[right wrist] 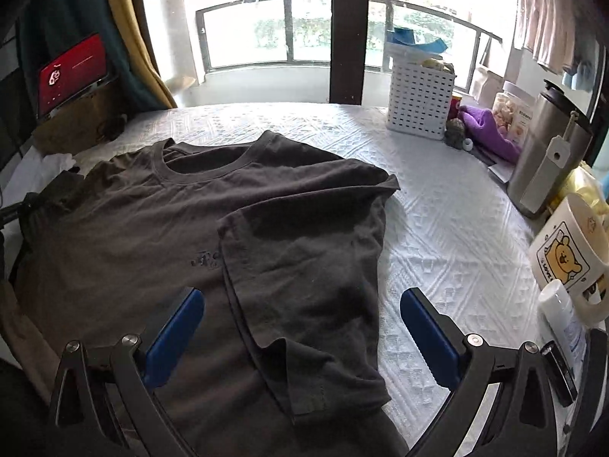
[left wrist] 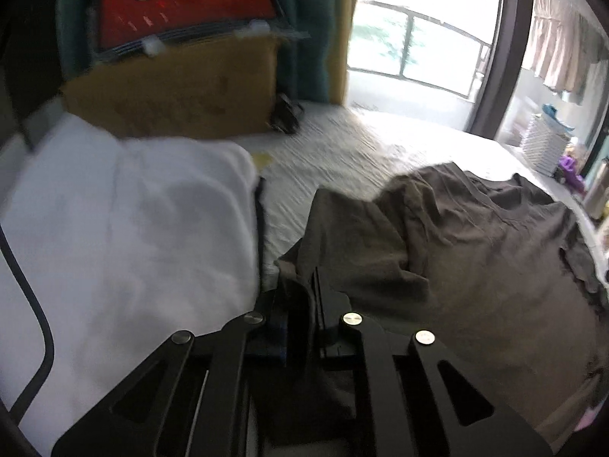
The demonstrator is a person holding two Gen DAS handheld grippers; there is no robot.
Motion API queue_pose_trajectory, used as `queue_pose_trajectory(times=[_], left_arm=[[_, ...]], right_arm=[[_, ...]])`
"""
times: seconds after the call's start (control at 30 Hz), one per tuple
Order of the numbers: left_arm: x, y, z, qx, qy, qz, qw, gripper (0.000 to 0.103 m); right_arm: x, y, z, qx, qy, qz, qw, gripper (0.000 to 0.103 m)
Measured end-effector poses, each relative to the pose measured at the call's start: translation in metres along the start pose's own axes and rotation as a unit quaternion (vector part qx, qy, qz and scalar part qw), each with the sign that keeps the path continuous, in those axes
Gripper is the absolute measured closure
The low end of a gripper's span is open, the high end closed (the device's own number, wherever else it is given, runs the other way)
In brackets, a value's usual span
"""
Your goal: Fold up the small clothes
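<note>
A dark brown T-shirt (right wrist: 160, 228) lies face up on the white quilted cover (right wrist: 437, 228), neck away from me, its right sleeve and side folded over the chest (right wrist: 304, 251). My right gripper (right wrist: 302, 316) is open, blue pads (right wrist: 179, 327) spread above the folded part, holding nothing. In the left wrist view my left gripper (left wrist: 310, 293) is shut on the shirt's left edge (left wrist: 297, 266), and the shirt (left wrist: 475, 247) bunches up to the right of it.
A white cloth (left wrist: 125, 221) and a black cable (left wrist: 34, 297) lie left of the left gripper. A cardboard box (left wrist: 171, 91) with a red screen (left wrist: 182, 0) stands behind. A white basket (right wrist: 418, 99), steel flask (right wrist: 544, 152), mug (right wrist: 567, 255) and bottle (right wrist: 563, 316) crowd the right side.
</note>
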State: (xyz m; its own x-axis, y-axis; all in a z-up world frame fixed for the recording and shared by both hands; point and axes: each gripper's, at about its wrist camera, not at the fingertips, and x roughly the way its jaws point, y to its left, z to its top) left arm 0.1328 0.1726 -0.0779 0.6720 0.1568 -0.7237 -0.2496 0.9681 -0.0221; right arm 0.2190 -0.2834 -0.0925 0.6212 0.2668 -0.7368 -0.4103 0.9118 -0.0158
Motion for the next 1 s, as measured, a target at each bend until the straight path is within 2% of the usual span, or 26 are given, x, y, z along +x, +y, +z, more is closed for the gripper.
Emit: queue_pose_trajectory(times=[0.1, 0.2, 0.4, 0.53, 0.6, 0.67, 0.7, 0.83, 0.93, 1.0], left_arm=[[-0.012, -0.009, -0.008, 0.013, 0.000, 0.030, 0.9995, 0.094], [-0.014, -0.009, -0.017, -0.009, 0.038, 0.042, 0.9983, 0.093], [-0.028, 0.001, -0.027, -0.028, 0.073, 0.053, 0.9955, 0.092], [-0.047, 0.009, -0.018, -0.028, 0.052, 0.058, 0.9965, 0.092], [-0.049, 0.014, -0.004, -0.025, 0.035, 0.048, 0.9979, 0.085], [-0.040, 0.015, 0.010, -0.012, 0.024, 0.029, 0.9992, 0.053], [-0.034, 0.014, 0.015, -0.004, 0.025, 0.022, 0.9994, 0.049], [0.002, -0.002, 0.030, 0.061, 0.053, -0.014, 0.9966, 0.048], [0.026, -0.015, 0.030, 0.112, 0.078, -0.023, 0.9903, 0.048], [0.044, -0.019, 0.029, 0.141, 0.102, -0.013, 0.9846, 0.048]], right_arm=[[0.005, -0.002, -0.001, -0.003, 0.004, 0.010, 1.000, 0.000], [0.009, -0.004, -0.003, -0.007, 0.007, 0.013, 1.000, 0.000], [0.011, -0.011, -0.003, -0.010, 0.005, 0.018, 1.000, 0.000], [0.009, -0.019, -0.002, -0.001, -0.003, 0.015, 1.000, 0.000], [0.009, -0.021, -0.001, 0.001, -0.005, 0.013, 1.000, 0.000], [0.007, -0.022, -0.001, 0.003, -0.007, 0.011, 1.000, 0.000], [0.007, -0.022, 0.000, 0.003, -0.009, 0.009, 1.000, 0.000], [0.002, -0.027, -0.001, 0.011, -0.012, -0.008, 1.000, 0.000], [0.001, -0.033, -0.002, 0.023, -0.012, -0.019, 0.999, 0.000], [0.001, -0.036, -0.003, 0.028, -0.009, -0.026, 0.999, 0.000]])
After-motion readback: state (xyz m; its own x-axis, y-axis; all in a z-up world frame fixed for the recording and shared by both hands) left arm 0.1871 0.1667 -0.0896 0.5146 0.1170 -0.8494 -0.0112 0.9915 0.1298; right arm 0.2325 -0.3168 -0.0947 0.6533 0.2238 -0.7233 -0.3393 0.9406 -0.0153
